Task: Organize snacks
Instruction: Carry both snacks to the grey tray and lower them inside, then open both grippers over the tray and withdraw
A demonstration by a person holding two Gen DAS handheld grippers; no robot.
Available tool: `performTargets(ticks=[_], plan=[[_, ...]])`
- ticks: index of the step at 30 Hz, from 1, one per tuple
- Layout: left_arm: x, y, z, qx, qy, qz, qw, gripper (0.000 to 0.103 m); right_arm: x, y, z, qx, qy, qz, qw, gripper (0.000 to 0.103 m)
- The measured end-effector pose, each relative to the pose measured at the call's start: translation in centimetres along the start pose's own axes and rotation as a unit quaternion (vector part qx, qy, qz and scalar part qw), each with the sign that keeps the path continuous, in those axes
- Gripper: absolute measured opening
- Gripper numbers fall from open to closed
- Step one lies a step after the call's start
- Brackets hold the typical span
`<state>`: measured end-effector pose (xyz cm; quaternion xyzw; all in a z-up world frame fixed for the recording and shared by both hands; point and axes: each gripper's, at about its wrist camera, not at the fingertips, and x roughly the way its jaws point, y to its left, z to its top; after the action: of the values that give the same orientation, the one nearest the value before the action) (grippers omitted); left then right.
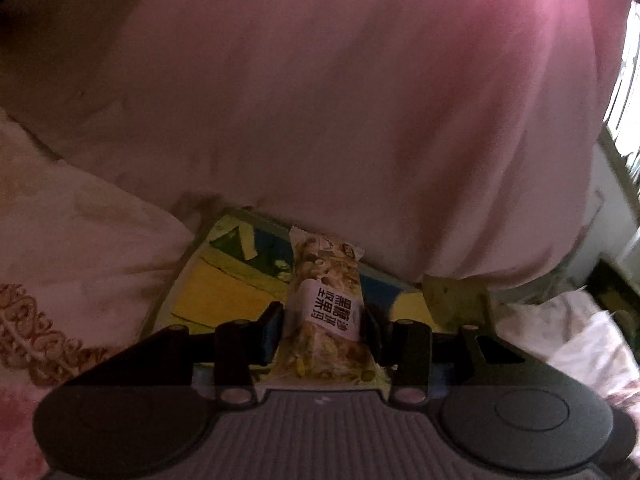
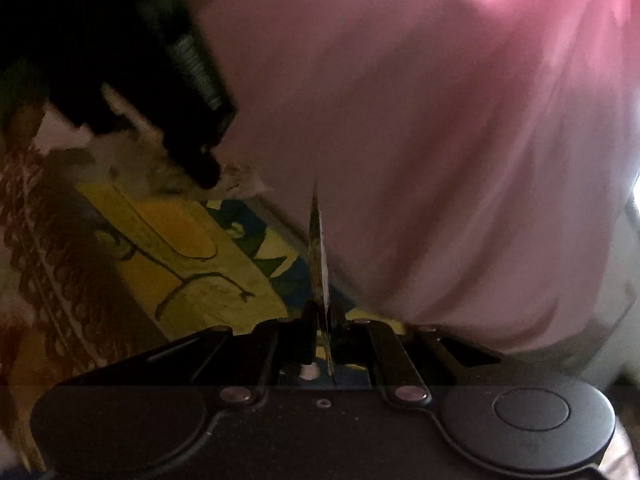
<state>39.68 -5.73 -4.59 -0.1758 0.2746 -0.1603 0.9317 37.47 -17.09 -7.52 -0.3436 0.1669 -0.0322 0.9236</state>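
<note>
Centrally, we see the left claw [image 1: 323,322] clamped on a clear-wrapped nut snack bar [image 1: 326,304]; the right claw [image 2: 325,320] pinches a thin edge-on snack packet [image 2: 320,252], both low in frame above a yellow-blue illustrated board [image 2: 176,248].

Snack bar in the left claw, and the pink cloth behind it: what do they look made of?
Snack bar: apparently a glossy clear plastic wrapper with a crimped end and printed label. Pink cloth: soft matte fabric, judging by its folds.
</note>
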Motion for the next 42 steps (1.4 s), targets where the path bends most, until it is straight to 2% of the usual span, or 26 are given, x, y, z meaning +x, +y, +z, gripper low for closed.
performTargets(ticks=[4,9,11,13,16,17,18,21,22,24,29,33,38,42], plan=[[2.1,2.3,-0.4,-0.034,0.0,0.013,0.9993,0.047,1.7,0.5,0.7,0.013,0.018,0.023,0.999,0.006],[3.3,3.8,-0.8,-0.029,0.011,0.042,0.9986,0.047,3.2,0.8,1.3,0.046,0.053,0.063,0.996,0.014],[3.5,3.9,-0.9,-0.029,0.017,0.039,0.9987,0.047,3.5,0.9,1.4,0.061,0.064,0.079,0.993,0.017],[3.8,3.7,-0.9,-0.022,0.026,0.04,0.9986,0.048,3.4,0.9,1.7,0.073,0.079,0.093,0.99,0.028],[3.7,3.6,-0.7,-0.019,0.038,0.042,0.9982,0.048,3.8,0.1,1.8,0.106,0.093,0.109,0.984,0.05],[3.6,3.7,-0.7,-0.022,0.042,0.042,0.998,0.048,3.8,-0.2,1.8,0.12,0.099,0.119,0.981,0.062],[3.6,3.8,-0.7,-0.024,0.047,0.042,0.9977,0.05,3.7,-0.7,1.8,0.135,0.105,0.132,0.976,0.069],[3.5,3.8,-0.3,-0.027,0.061,0.044,0.9968,0.052,3.5,-1.8,2.0,0.171,0.116,0.156,0.966,0.079],[3.1,3.6,-0.2,-0.028,0.059,0.045,0.9969,0.064,3.1,-2.2,2.2,0.182,0.118,0.161,0.963,0.082],[2.5,3.3,0.2,-0.021,0.048,0.054,0.9971,0.08,1.8,-2.8,2.4,0.197,0.112,0.165,0.96,0.088],[-1.1,2.3,1.5,0.006,0.013,0.073,0.9972,0.085,-1.6,-4.6,2.9,0.213,0.081,0.138,0.964,0.096],[-4.6,1.5,1.9,0.027,-0.014,0.092,0.9953,0.099,-5.4,-6.3,3.4,0.231,0.031,0.122,0.965,0.102],[-8.6,-0.6,2.2,0.079,-0.043,0.115,0.9892,0.102,-10.8,-7.8,3.7,0.243,-0.03,0.104,0.964,0.102],[-12.1,-1.8,1.3,0.083,-0.066,0.119,0.9872,0.102,-14.5,-8.3,3.3,0.238,-0.06,0.091,0.965,0.102]])
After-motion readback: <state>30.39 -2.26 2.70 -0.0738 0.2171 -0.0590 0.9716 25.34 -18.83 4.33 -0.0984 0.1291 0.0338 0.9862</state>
